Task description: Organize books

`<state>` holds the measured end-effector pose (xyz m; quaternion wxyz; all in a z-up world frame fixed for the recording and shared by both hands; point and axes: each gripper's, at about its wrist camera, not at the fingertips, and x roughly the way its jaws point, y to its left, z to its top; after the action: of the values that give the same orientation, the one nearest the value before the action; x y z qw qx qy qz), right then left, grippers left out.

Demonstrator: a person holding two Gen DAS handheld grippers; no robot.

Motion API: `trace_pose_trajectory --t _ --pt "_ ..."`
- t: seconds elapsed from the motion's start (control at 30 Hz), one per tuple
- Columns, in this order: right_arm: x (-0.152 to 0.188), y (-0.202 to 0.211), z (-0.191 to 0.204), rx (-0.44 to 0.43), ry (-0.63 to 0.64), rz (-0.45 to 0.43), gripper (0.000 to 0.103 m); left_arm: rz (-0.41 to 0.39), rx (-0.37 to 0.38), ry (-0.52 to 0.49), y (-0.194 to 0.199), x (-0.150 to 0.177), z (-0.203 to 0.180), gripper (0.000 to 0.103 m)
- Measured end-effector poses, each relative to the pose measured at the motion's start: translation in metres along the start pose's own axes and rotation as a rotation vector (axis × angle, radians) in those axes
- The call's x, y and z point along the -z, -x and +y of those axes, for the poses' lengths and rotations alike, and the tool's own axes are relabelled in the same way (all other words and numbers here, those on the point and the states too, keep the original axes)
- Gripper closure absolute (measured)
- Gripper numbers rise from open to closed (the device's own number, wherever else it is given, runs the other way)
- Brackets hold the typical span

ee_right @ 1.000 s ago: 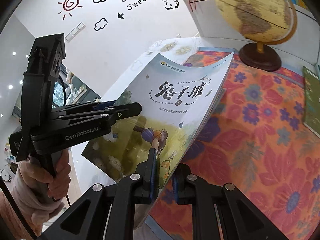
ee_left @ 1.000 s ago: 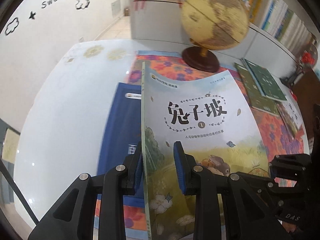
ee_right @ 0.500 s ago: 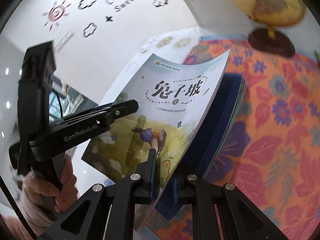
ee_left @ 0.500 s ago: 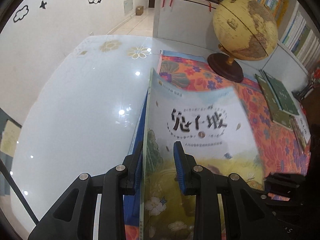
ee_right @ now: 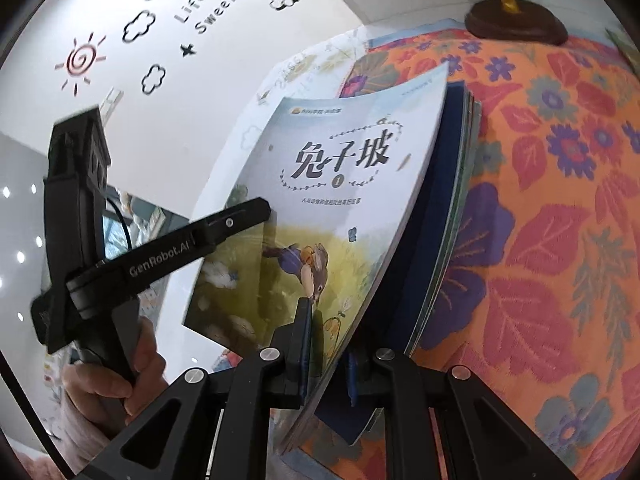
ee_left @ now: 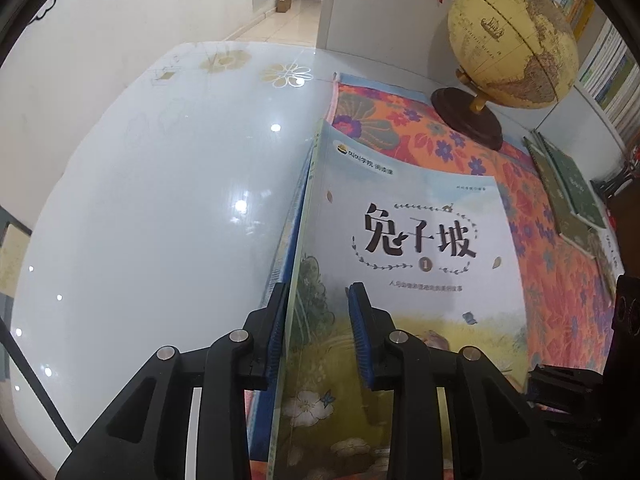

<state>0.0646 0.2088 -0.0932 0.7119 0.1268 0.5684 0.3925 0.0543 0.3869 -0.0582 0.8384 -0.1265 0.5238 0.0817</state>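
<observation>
While the jaws of the left gripper (ee_left: 318, 292) have just been opening, they stand narrowly apart astride the spine edge of the picture book (ee_left: 420, 240): the left pad lies against the spine side, and the right pad stands clear above the cover without pressing on it. The jaws of the right gripper (ee_right: 326, 320) are nearly closed and pinch the near corner of the same book, one pad on the illustrated cover and the other behind the pages. Held thus, the book is tilted, with its spine side raised and its opposite long edge lowered to the stack of books (ee_right: 444, 184), whose top cover is dark blue; whether that edge touches the stack cannot be told. The stack lies flat on a flowered orange cloth (ee_right: 560, 240) that covers the right part of a glossy white table (ee_left: 160, 200). A hand (ee_right: 116, 380) in a pale sleeve grips the handle of the left gripper, as seen from the right wrist. Farther back on the cloth stands a yellow globe (ee_left: 512, 44) on a dark round base, and to its right lie green books (ee_left: 572, 184), overlapping one another. Behind the table rises a white wall (ee_right: 120, 60) bearing sun, cloud and lettering stickers.
</observation>
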Motion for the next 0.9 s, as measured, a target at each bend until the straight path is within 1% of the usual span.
trace_pose_trajectory --t 0.13,0.23,0.33,0.43,0.5,0.6,0.7,0.73,0.9 --pt "-0.001 0.004 -0.004 -0.016 -0.039 0.003 0.088 0.009 -0.038 -0.014 -0.004 0.001 0.000 0.072" --pt "-0.001 0.005 -0.008 -0.031 -0.061 0.003 0.085 0.010 -0.034 -0.001 -0.005 0.002 0.002 0.072" --pt "0.000 0.008 -0.009 -0.024 -0.070 0.008 0.082 0.011 -0.040 -0.004 -0.006 0.003 0.002 0.072" --pt "0.002 0.014 -0.007 0.003 -0.078 0.020 0.078 0.007 -0.054 -0.013 -0.006 0.002 -0.001 0.071" --pt "0.002 0.016 -0.004 0.015 -0.083 0.031 0.078 0.002 -0.055 -0.005 -0.006 0.003 0.000 0.071" --pt "0.004 0.024 0.001 0.065 -0.073 0.035 0.078 0.004 -0.048 0.013 -0.006 0.001 0.002 0.071" --pt "0.008 0.031 -0.002 0.101 -0.086 0.040 0.078 0.004 -0.047 0.019 -0.007 0.000 0.002 0.071" --pt "0.009 0.034 -0.004 0.123 -0.094 0.036 0.078 0.003 -0.048 0.017 -0.007 -0.001 0.002 0.071" --pt "0.015 0.045 -0.020 0.179 -0.157 0.000 0.078 0.000 -0.059 0.015 -0.010 -0.006 -0.001 0.071"
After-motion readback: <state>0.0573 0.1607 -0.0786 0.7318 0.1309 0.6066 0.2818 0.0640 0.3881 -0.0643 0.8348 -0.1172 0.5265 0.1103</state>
